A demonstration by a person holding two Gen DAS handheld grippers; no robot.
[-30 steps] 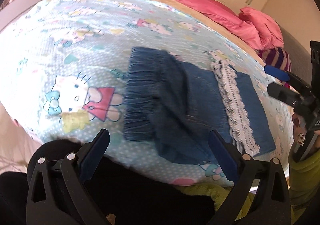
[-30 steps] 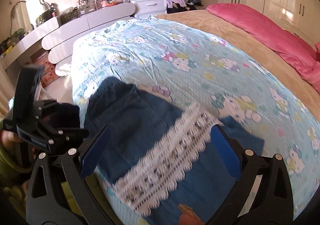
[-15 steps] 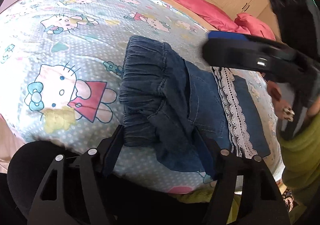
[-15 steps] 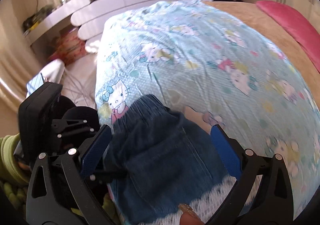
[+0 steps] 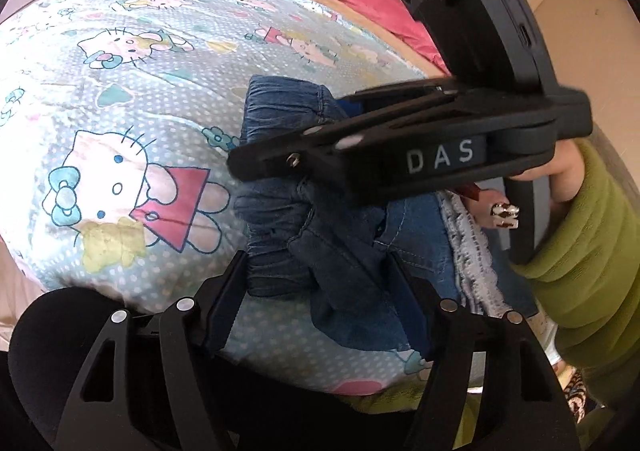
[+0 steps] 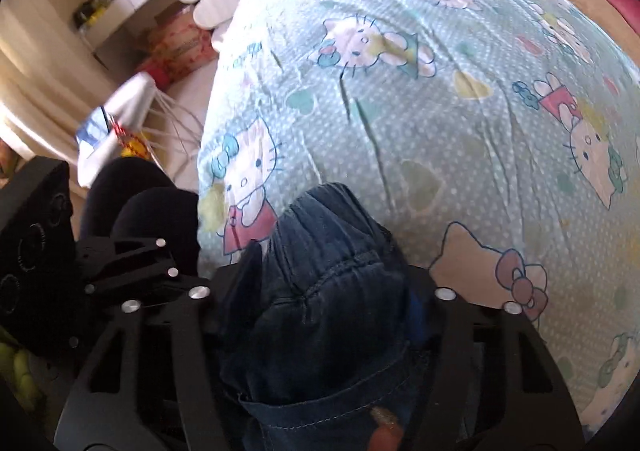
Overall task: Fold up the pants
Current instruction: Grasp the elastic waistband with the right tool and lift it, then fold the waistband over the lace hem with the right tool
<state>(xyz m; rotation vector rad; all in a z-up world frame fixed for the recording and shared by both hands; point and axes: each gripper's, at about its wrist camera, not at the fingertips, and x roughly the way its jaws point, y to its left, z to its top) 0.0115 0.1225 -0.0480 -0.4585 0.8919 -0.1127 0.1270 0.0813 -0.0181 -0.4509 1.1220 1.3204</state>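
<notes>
Lying bunched near the near edge of the cartoon-print bedsheet, the denim pants are being taken at their gathered waistband from two sides. The left gripper is held part-closed, its blue pads pressed on the near waistband folds. The right gripper is brought down over the far end of the same band, its jaws closing with denim between them and seemingly already against the pads. Both ends are probably taken so the band can be lifted evenly. A lace-trimmed leg trails right, towards a green sleeve.
</notes>
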